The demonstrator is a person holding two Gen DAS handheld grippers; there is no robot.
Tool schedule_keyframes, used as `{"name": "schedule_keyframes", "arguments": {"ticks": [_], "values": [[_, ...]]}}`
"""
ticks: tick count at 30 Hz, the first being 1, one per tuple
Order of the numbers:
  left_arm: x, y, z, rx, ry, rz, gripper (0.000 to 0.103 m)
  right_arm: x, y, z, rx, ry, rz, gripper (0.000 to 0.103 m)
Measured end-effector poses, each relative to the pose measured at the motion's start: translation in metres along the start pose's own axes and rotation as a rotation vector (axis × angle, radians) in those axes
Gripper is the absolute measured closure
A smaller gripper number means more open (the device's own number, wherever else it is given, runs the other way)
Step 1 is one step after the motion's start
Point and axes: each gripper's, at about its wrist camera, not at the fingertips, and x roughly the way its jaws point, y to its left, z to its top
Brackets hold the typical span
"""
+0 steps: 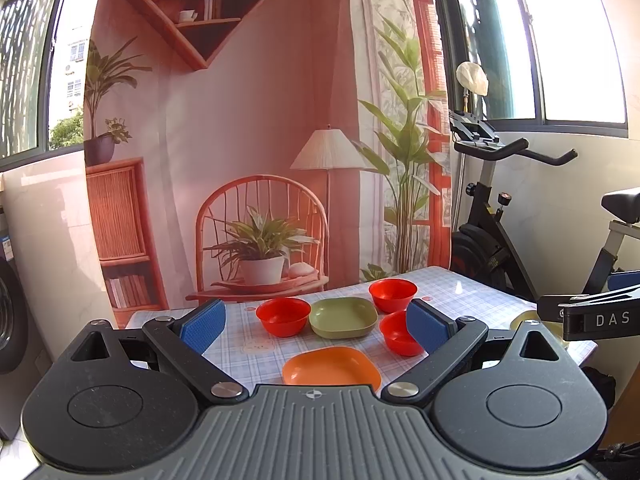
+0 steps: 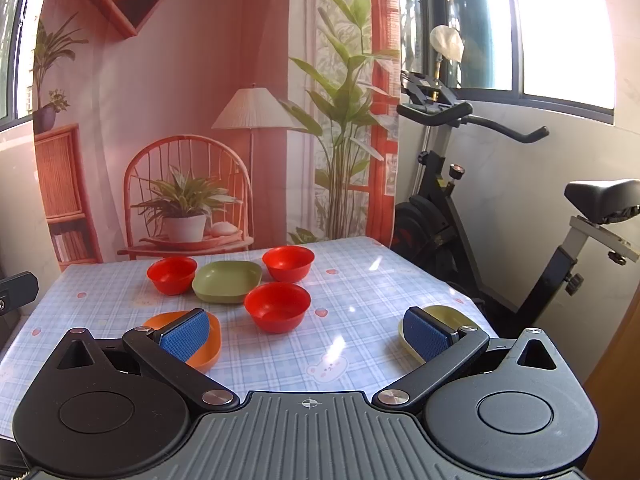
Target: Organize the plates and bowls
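Both tongs spread wide, gripping nothing: left tongs [image 1: 316, 326] above orange plate [image 1: 331, 367]; right tongs [image 2: 308, 330] near red bowl [image 2: 277, 306].

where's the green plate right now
In the right wrist view the green plate sits toward the table's far side, between the far-left red bowl and far-right red bowl, just behind the nearest red bowl.

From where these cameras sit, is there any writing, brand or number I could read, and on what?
"DAS" in pale letters on the black body of the right gripper, seen at the edge of the left wrist view; the word may run on out of frame.
Blue sticker on the washing machine: too small to read.
Nothing else readable.
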Motion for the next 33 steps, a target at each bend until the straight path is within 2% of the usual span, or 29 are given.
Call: {"name": "schedule_keyframes", "arguments": {"ticks": [33], "values": [[0.0004,0.0013,-0.0003,-0.002,0.002,0.001,0.005,0.0027,0.0003,-0.0013,0.005,0.008,0.000,0.000]]}}
